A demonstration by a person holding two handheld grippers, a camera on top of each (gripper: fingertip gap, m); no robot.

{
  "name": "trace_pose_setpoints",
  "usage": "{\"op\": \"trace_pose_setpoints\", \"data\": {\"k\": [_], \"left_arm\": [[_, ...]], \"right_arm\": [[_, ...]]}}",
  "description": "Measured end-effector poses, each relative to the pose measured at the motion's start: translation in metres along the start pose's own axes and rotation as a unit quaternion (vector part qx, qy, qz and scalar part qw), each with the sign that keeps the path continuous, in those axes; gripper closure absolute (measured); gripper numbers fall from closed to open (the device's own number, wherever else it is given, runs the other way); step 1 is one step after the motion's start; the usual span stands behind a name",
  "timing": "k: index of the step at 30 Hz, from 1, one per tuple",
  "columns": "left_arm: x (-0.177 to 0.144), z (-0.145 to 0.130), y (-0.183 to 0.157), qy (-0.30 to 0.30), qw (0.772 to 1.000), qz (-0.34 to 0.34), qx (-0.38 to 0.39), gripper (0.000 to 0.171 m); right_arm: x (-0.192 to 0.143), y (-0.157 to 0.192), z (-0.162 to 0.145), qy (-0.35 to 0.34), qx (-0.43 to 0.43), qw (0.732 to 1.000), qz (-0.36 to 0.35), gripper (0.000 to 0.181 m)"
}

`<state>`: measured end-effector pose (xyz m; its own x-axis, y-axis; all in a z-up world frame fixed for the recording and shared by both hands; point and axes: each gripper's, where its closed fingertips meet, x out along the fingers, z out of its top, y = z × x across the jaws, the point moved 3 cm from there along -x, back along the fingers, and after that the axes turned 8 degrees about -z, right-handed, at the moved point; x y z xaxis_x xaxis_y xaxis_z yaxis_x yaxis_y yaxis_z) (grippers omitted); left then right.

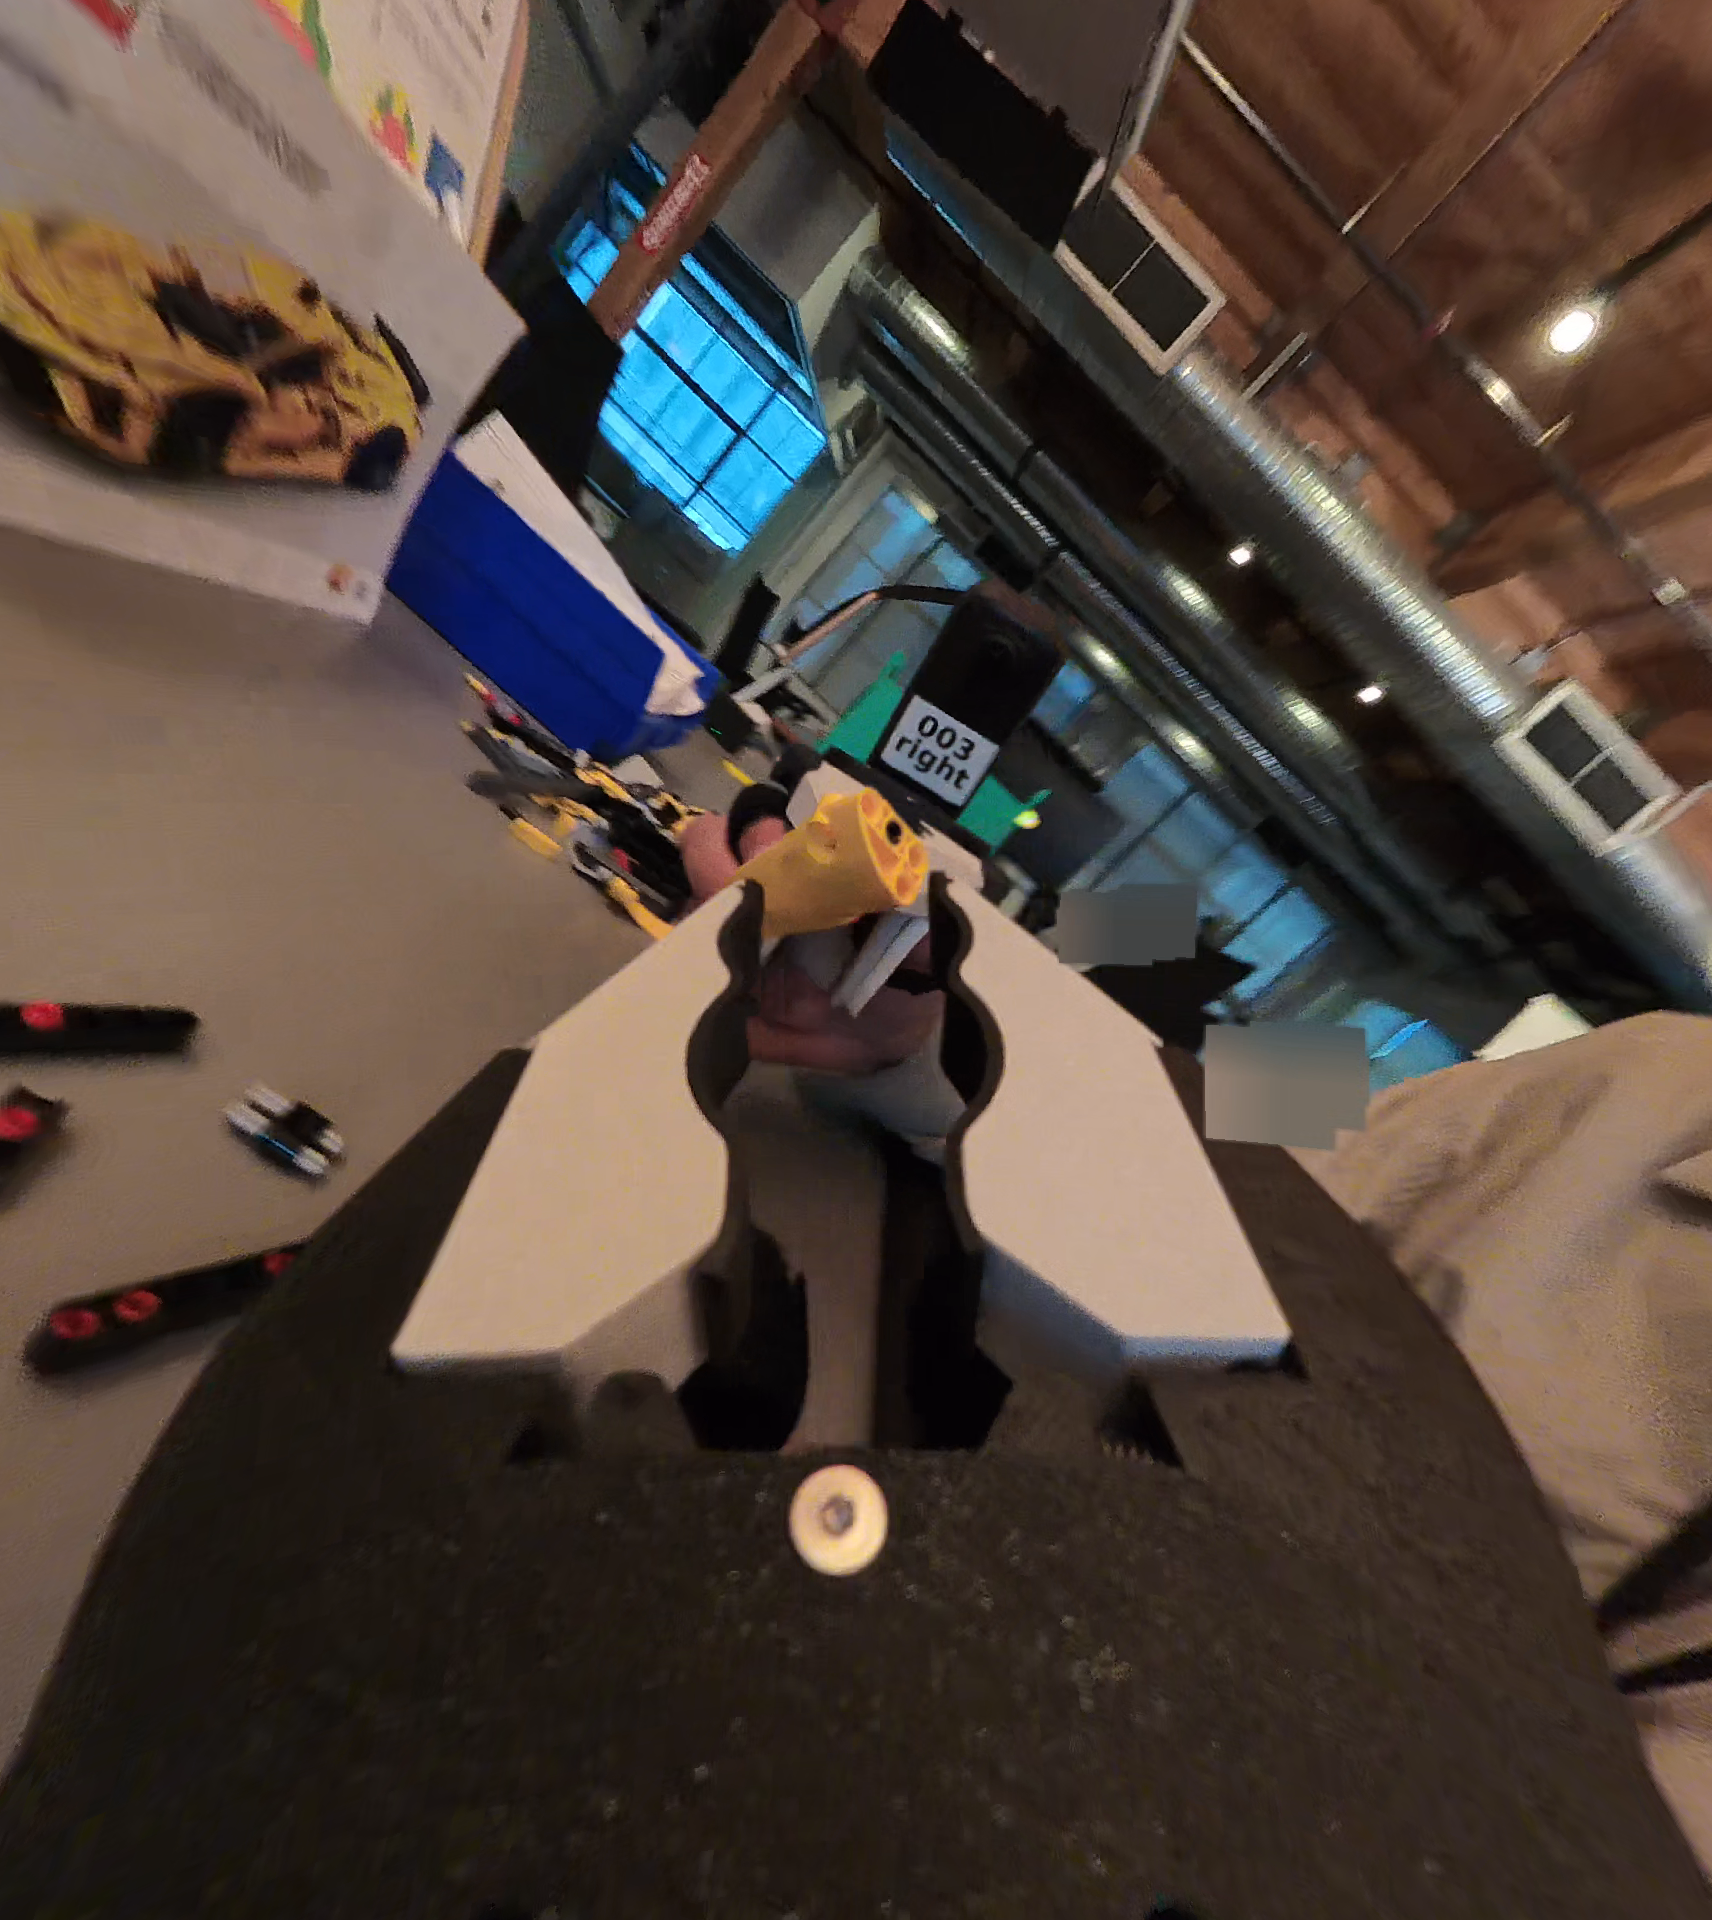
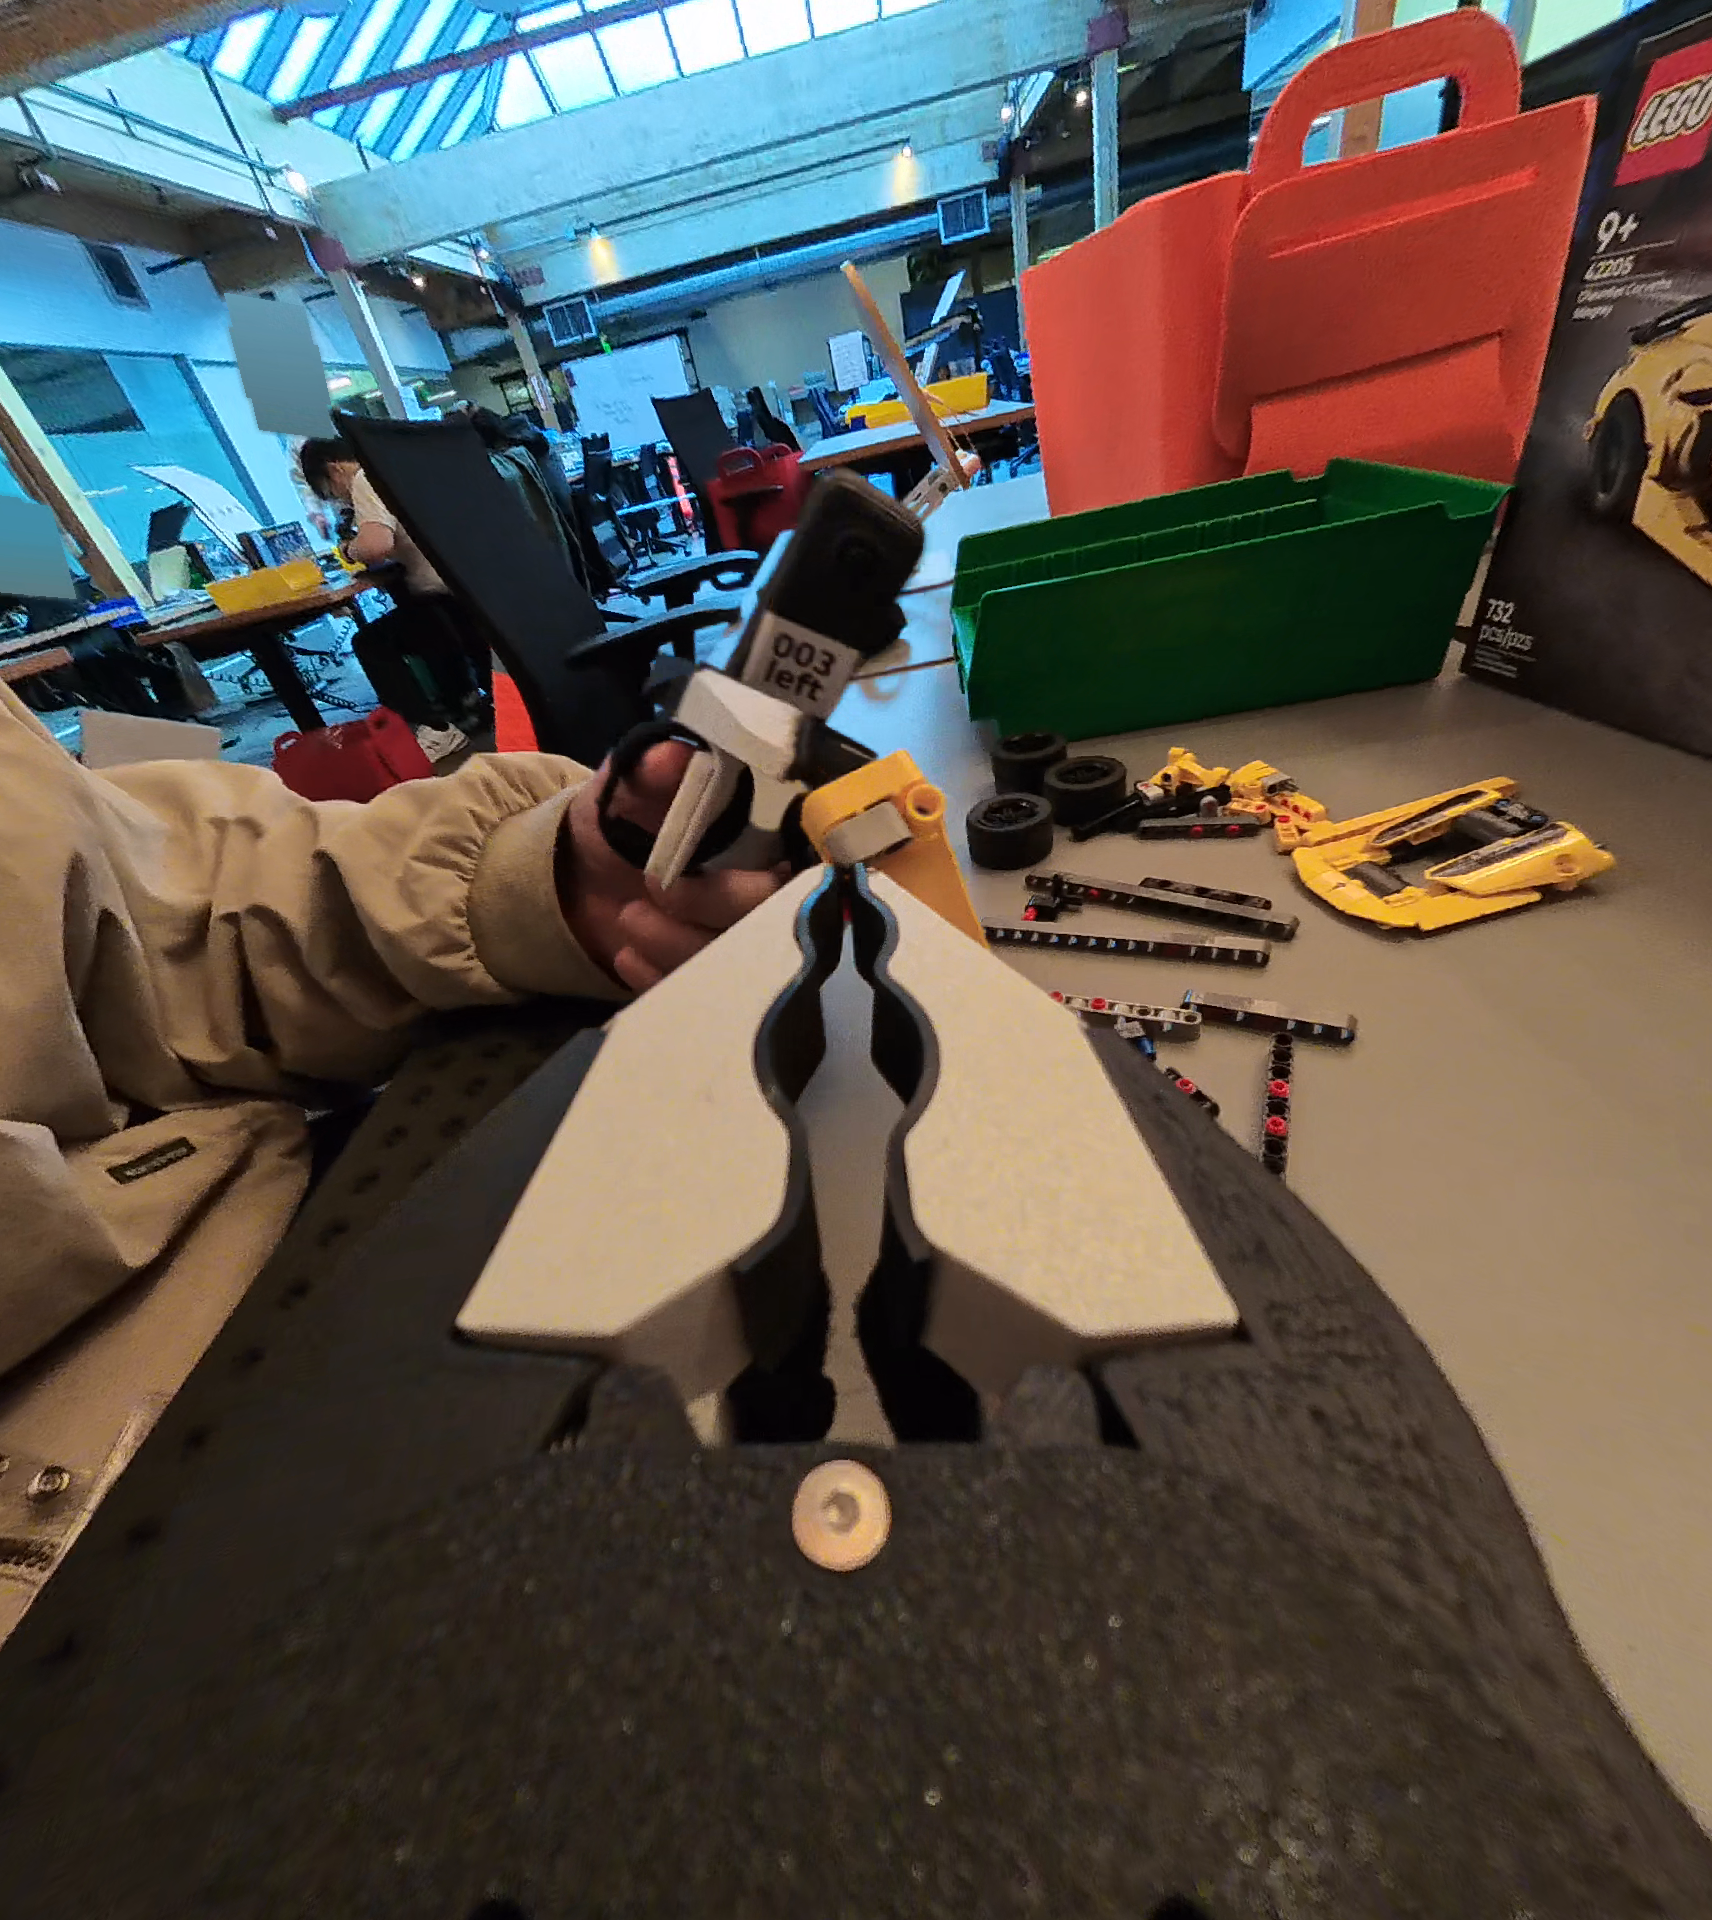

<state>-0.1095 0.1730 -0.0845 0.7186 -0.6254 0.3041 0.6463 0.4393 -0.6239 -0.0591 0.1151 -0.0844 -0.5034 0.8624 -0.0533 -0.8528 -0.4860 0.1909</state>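
Note:
My left gripper (image 1: 841, 899) is shut on a yellow panel piece (image 1: 831, 862) and holds it up above the grey table (image 1: 208, 810). In the right wrist view the left gripper (image 2: 862, 831) shows in a person's hand (image 2: 644, 904), its grey fingertip clamped on the yellow panel (image 2: 919, 862). My right gripper (image 2: 846, 885) is shut, tips right against the panel's lower edge, with a sliver of a small red piece (image 2: 844, 902) between them. The right gripper's white fingers (image 1: 883, 961) show just under the panel in the left wrist view.
On the table lie three black wheels (image 2: 1028, 800), a yellow car sub-assembly (image 2: 1444, 862) and several black beams with red pins (image 2: 1143, 904) (image 1: 41, 1023). Behind stand a green bin (image 2: 1216, 592), an orange felt bag (image 2: 1299, 291), a set box (image 2: 1683, 395) and a blue bin (image 1: 530, 613).

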Motion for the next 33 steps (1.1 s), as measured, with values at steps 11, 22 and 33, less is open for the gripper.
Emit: {"op": "trace_pose_setpoints", "data": {"k": [11, 22, 33], "left_arm": [[0.001, -0.029, 0.028, 0.096, 0.992, 0.083, -0.025, 0.141], [-0.089, 0.011, 0.049, 0.097, 0.955, 0.28, 0.0, 0.155], [-0.292, 0.01, 0.024, 0.013, 0.901, 0.408, -0.147, 0.155]], "right_arm": [[0.014, 0.0, -0.033, 0.121, -0.238, 0.957, -0.112, 0.181], [0.007, -0.027, -0.042, 0.15, -0.177, 0.961, -0.15, 0.171], [0.003, -0.04, -0.051, 0.189, -0.172, 0.952, -0.171, 0.173]]}}
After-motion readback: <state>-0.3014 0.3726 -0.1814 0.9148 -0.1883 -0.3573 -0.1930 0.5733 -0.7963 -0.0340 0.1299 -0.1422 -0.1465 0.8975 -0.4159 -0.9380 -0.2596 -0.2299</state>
